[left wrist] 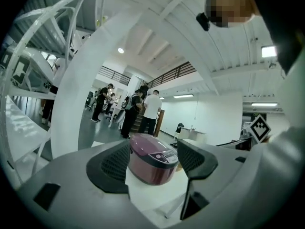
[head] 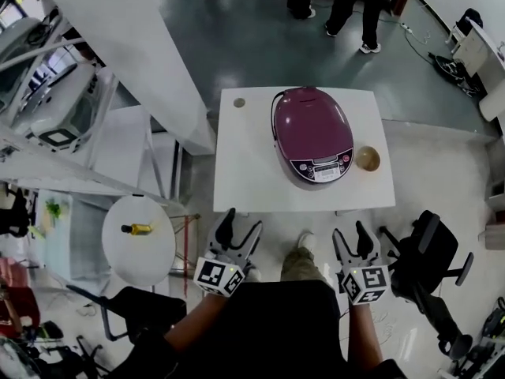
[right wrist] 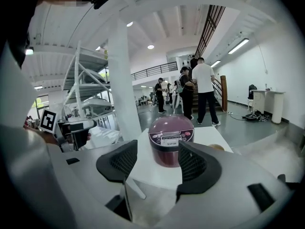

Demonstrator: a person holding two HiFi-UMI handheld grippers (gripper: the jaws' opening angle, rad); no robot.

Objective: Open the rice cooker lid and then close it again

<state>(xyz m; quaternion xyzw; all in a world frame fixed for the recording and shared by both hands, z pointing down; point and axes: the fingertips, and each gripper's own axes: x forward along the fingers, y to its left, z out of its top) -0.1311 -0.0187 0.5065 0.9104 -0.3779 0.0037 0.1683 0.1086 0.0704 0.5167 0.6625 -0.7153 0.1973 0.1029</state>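
A maroon rice cooker [head: 312, 133] with its lid down stands on the right half of a small white table [head: 245, 164], control panel toward me. It also shows between the jaws in the left gripper view [left wrist: 150, 157] and the right gripper view [right wrist: 170, 140]. My left gripper [head: 234, 229] hangs open below the table's near edge, well short of the cooker. To its right my right gripper [head: 355, 239] is open too, with nothing held.
A small tan bowl [head: 367, 158] sits right of the cooker, and a small round thing [head: 239, 103] lies at the table's far left corner. A round white side table [head: 138, 239] with a yellow bottle [head: 136, 228] stands left. A black chair [head: 426, 259] stands right. People stand beyond.
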